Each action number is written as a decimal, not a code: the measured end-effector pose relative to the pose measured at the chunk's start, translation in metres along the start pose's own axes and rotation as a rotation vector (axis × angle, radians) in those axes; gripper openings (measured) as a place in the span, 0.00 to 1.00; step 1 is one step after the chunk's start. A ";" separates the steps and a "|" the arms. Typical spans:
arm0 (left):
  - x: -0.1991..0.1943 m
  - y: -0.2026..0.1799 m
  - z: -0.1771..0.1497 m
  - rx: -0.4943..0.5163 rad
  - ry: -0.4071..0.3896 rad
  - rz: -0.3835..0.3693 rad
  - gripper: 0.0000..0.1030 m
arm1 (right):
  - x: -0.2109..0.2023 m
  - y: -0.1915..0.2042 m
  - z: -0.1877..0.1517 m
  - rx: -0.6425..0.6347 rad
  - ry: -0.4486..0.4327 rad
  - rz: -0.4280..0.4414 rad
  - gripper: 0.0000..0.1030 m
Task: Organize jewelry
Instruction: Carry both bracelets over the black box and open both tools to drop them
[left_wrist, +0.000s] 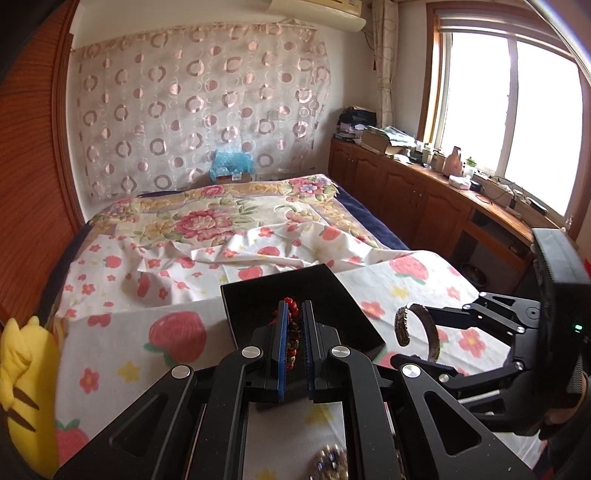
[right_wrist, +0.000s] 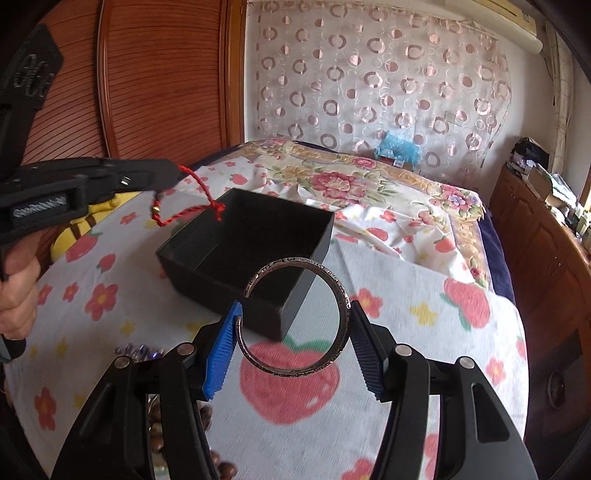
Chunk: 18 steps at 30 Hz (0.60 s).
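Our right gripper (right_wrist: 293, 341) clamps a metal bangle (right_wrist: 295, 317) just at the black box's (right_wrist: 207, 266) five o'clock corner. At ten o'clock, our left gripper (left_wrist: 294, 332) pinches a red cord bracelet (right_wrist: 184, 206) above the box.

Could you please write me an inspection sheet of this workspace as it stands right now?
Surface: bed sheet with strawberry and flower print, partly rumpled beyond the box.
Job's things: open black box, nothing seen inside; metal open bangle; red cord bracelet hanging over the box's left edge.
Clutter: brown beads and a sparkly piece near the cameras; yellow plush toy.
Grippers: left gripper shut on the red cord bracelet; right gripper shut on the bangle.
Cables: nothing seen on the bed.
Surroundings: patterned curtain, wooden cabinets with a cluttered top, window.
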<state>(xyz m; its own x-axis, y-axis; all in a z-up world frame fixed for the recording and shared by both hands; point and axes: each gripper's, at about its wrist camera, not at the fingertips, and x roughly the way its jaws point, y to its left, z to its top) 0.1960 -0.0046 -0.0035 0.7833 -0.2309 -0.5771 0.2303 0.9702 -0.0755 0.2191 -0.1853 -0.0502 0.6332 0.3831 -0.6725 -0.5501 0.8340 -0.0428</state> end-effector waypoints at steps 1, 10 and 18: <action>0.007 0.002 0.001 -0.007 0.012 -0.003 0.06 | 0.001 -0.001 0.004 -0.003 -0.002 -0.002 0.59; 0.023 0.013 -0.003 -0.020 0.046 0.005 0.25 | 0.011 0.001 0.023 -0.038 -0.018 -0.003 0.59; -0.001 0.041 -0.025 -0.061 0.039 0.040 0.30 | 0.027 0.013 0.038 -0.081 -0.017 0.002 0.59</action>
<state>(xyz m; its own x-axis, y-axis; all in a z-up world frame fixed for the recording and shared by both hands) 0.1903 0.0371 -0.0261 0.7677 -0.1897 -0.6120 0.1624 0.9816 -0.1006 0.2494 -0.1491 -0.0409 0.6407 0.3917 -0.6604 -0.5930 0.7988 -0.1014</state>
